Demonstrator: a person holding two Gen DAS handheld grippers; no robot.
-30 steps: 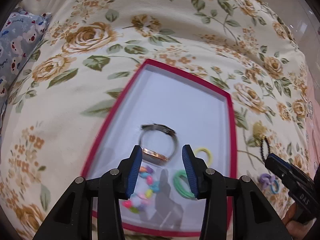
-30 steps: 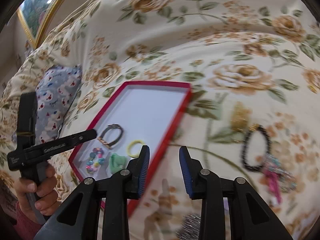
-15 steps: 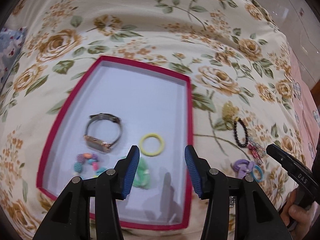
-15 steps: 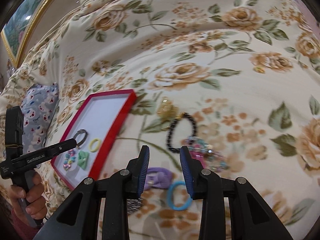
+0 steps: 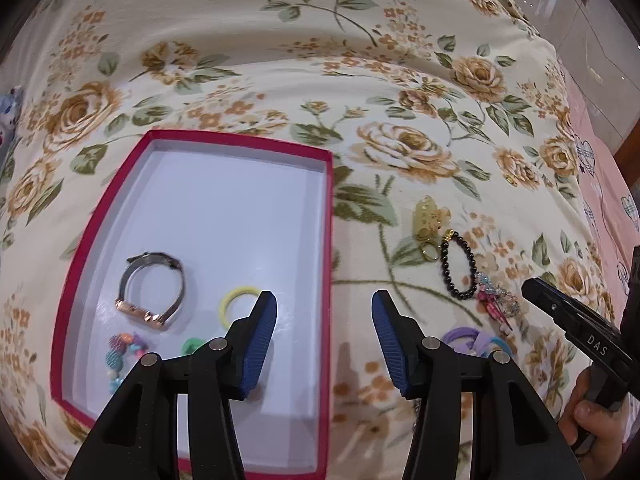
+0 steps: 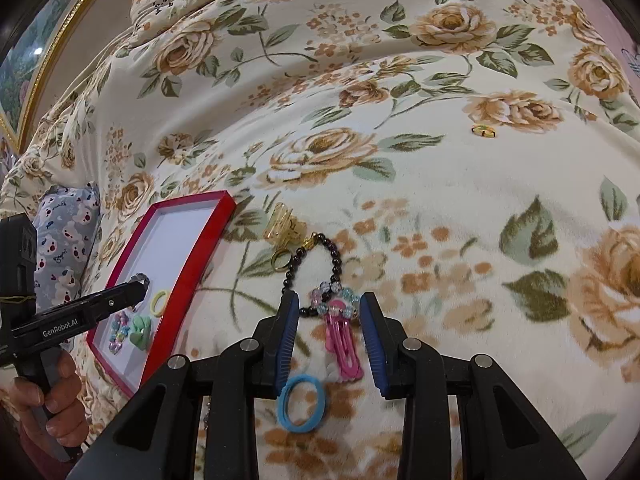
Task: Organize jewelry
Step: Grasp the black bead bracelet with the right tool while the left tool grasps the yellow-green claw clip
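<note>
A red-rimmed white tray (image 5: 330, 240) lies on the floral blanket and holds a watch (image 5: 152, 290), a yellow ring (image 5: 236, 304), a beaded bracelet (image 5: 124, 354) and a green hair tie (image 6: 141, 330). My left gripper (image 5: 322, 340) is open and empty above the tray's right rim. My right gripper (image 6: 330, 346) is open, its fingers either side of a pink hair clip (image 6: 343, 346) with a clear bead bracelet (image 6: 334, 300). A black bead bracelet (image 6: 316, 272), a gold claw clip (image 6: 282, 226), a gold ring (image 6: 280, 260) and a blue hair tie (image 6: 301, 404) lie close by.
A purple hair tie (image 5: 466, 336) lies right of my left gripper. A small yellow ring (image 6: 484, 131) sits far off on the blanket. A patterned pillow (image 6: 66, 236) lies beyond the tray's left side. A framed picture (image 6: 44, 52) stands at the far left.
My right gripper has swung right from the tray to the loose jewelry and now straddles the pink clip. My left gripper has drifted right, from over the watch to the tray's right rim.
</note>
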